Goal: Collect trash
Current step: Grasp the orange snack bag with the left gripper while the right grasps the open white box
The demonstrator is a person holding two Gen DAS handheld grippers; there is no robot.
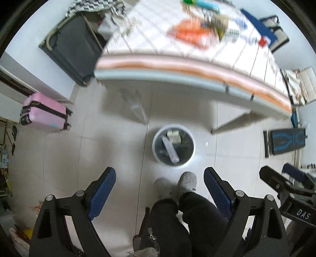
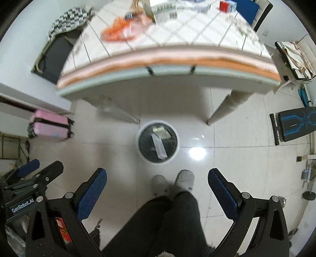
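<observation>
Down on the pale tiled floor (image 2: 237, 162) stands a round white trash bin (image 1: 156, 138), dark inside, just in front of the person's two grey slippers (image 1: 186, 180). Inside it lie a clear plastic wrapper (image 2: 159, 147) set lengthwise and a pale boxy piece (image 2: 161, 130) against the far wall of the bin. Both tools hang above the person's dark trousers (image 2: 167, 223), pointing down at the bin. The left gripper (image 1: 160, 183) has its blue-padded fingers (image 1: 103, 187) spread wide with nothing between them; the right gripper (image 2: 158, 181) is the same, its fingers (image 2: 222, 192) splayed apart and holding nothing. The two tools are side by side, each showing at the edge of the other's view. Beyond the bin stands the bench (image 2: 167, 77), covered in a checked cloth with an orange band along its near edge. On it, blurred, lie an orange plastic bag (image 2: 126, 29), a white label with barcodes (image 2: 165, 10) and a small red box (image 2: 224, 6). Something clear lies on the floor under the bench, left of the bin; it is too blurred to name. A pink suitcase (image 1: 46, 112) stands by the wall at far left, and a black exercise bench with blue markings (image 2: 294, 123) is at right.
</observation>
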